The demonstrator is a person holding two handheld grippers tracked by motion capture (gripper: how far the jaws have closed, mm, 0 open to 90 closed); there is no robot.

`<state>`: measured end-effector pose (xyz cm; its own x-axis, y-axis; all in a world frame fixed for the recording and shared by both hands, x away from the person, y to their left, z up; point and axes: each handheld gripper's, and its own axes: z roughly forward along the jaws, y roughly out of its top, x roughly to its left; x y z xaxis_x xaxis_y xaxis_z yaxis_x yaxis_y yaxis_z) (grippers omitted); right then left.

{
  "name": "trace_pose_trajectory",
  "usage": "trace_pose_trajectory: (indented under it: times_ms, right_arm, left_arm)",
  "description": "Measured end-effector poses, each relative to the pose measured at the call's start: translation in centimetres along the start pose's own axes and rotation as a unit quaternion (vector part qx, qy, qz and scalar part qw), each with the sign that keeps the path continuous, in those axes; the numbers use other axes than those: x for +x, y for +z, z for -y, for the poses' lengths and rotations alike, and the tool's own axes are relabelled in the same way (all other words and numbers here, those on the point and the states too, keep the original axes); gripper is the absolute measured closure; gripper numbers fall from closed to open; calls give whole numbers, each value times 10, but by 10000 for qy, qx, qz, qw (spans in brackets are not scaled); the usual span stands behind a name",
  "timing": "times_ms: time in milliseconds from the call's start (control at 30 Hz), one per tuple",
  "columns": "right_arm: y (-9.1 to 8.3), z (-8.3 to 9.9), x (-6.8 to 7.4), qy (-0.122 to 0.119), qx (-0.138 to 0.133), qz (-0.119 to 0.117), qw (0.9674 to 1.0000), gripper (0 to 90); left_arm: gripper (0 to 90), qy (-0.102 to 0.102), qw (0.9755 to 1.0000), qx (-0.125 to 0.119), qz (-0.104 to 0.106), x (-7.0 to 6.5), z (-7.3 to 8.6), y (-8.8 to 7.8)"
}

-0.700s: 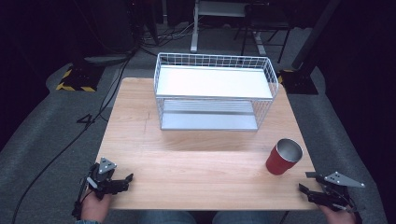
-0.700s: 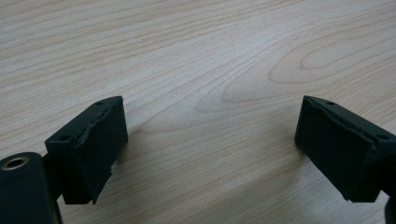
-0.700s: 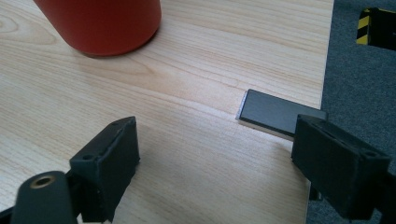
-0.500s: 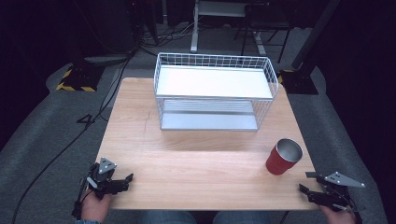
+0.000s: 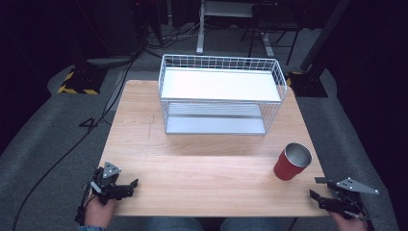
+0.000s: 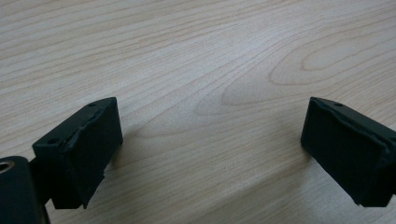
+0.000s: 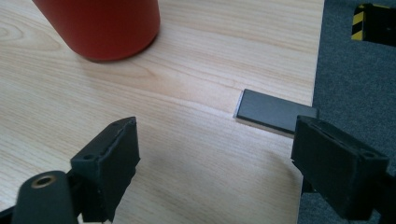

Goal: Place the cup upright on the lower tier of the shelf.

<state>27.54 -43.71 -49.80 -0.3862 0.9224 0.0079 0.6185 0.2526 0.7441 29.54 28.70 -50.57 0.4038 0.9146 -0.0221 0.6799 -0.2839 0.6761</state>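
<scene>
Black jaws of the left gripper (image 5: 131, 187) stand wide apart over bare wood at the near left corner, with nothing between them; the left gripper view (image 6: 210, 140) shows the gap plainly.

Further right and at the back stands a white wire basket rack with a flat white shelf on top (image 5: 219, 61), well apart from both hands.

The red metal tumbler with a bare steel inside (image 5: 292, 162) is the thing nearest the work. It stands upright and open-mouthed near the right edge, just ahead of the right gripper (image 5: 315, 198). It looks stiff and light, and it appears empty, though the high view is too small to be sure. Its smooth coated wall would likely be slippery, so a squeeze across the middle of the body, below the rim, seems the safest hold; a high pinch could tip it.

In the right gripper view the right gripper (image 7: 215, 154) has its jaws parted and empty, and the tumbler's base (image 7: 100, 28) lies ahead and to one side. A dark flat rectangular piece (image 7: 271, 112) lies at the bench edge beside them.

The pale wood-grain bench (image 5: 192, 168) is smooth and level. Grey carpet (image 5: 43, 144) surrounds it, with a black cable (image 5: 96, 125) and a yellow-and-black striped block (image 5: 77, 82) at the left, in a dark room.
</scene>
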Motion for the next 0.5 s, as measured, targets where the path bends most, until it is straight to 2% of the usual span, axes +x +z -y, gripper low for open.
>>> trace_pose_trajectory:
  times_ms: [267, 433, 500]
  right_arm:
    - [-6, -4, 4, 1, -174, -8, 9998, 140]
    - [-11, -7, 9, 33, -315, 99, 9994, 0]
    - [-13, -8, 12, 11, -393, 88, 9992, 0]
  left_arm:
    - [59, -2, 10000, 0, 0, 0, 0, 0]
    - [59, -4, 10000, -2, -1, 0, 0, 0]
    - [59, -1, 10000, 0, 0, 0, 0, 0]
